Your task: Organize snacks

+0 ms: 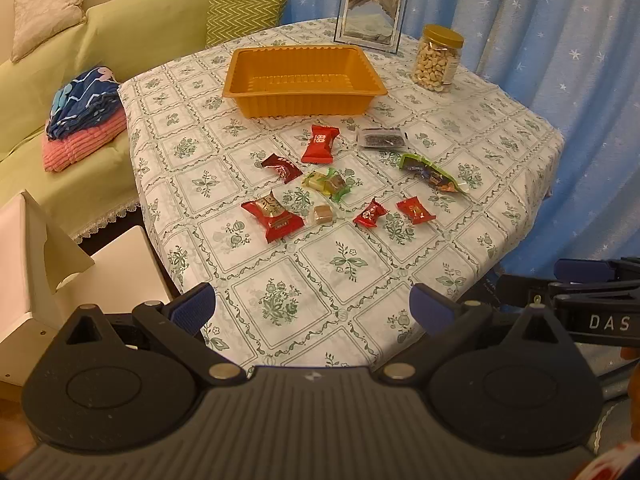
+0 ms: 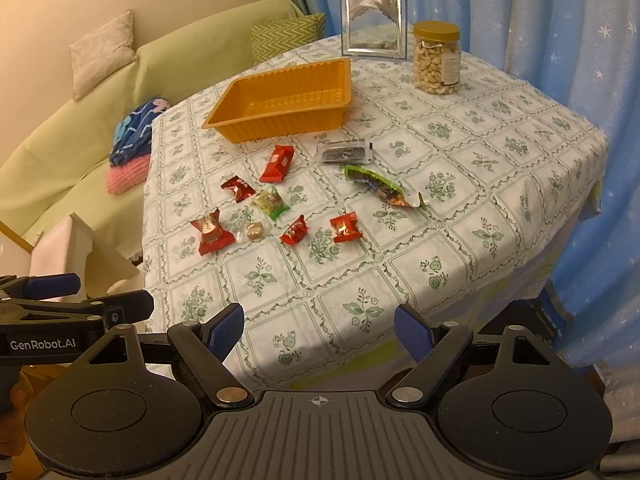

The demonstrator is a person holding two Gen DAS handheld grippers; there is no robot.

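Left wrist view, my left gripper (image 1: 312,308) jaws spread wide and empty, right gripper (image 2: 319,330) likewise, wrapped snacks (image 1: 332,186) scattered mid-bench, empty orange tray (image 1: 304,96) just beyond them.

We see our left gripper (image 1: 312,308), jaws wide apart and empty, hanging over the table's near edge. Beyond it, wrapped snacks (image 1: 340,184) lie scattered just in front of the empty orange tray (image 1: 304,98); a nut jar (image 1: 438,58) stands right of the tray.
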